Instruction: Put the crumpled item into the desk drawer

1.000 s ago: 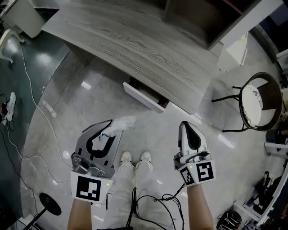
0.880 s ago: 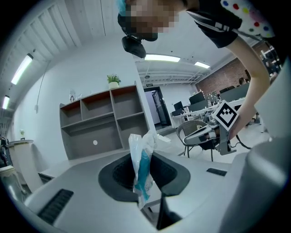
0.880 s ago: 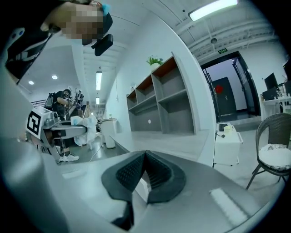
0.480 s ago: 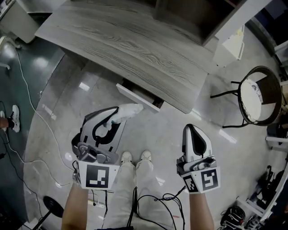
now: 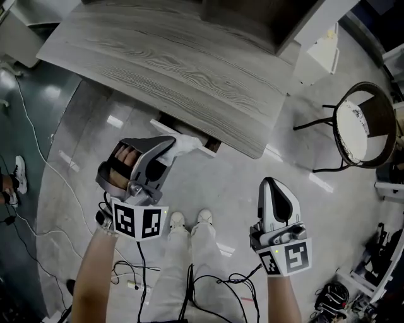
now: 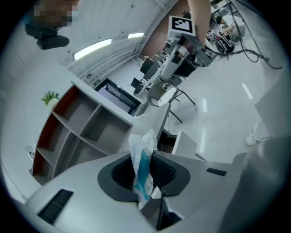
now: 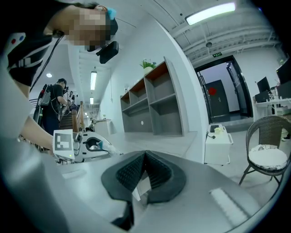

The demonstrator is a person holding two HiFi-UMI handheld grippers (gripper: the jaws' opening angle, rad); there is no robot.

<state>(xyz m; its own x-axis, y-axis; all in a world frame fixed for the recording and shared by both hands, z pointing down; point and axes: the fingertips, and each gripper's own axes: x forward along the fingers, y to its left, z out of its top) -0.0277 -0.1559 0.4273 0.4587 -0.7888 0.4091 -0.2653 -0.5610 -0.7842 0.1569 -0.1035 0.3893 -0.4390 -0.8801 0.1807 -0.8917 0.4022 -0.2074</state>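
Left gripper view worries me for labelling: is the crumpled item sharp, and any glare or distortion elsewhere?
Left gripper view: the crumpled item is fairly sharp, lines bow from wide-angle distortion. Head view: light streaks glare on the floor. Right gripper view: ceiling light blown out.

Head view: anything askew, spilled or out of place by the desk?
Nothing spilled or damaged. The left gripper sits tilted on its side, clamping the crumpled item at the partly open drawer. Black cables loop on the floor.
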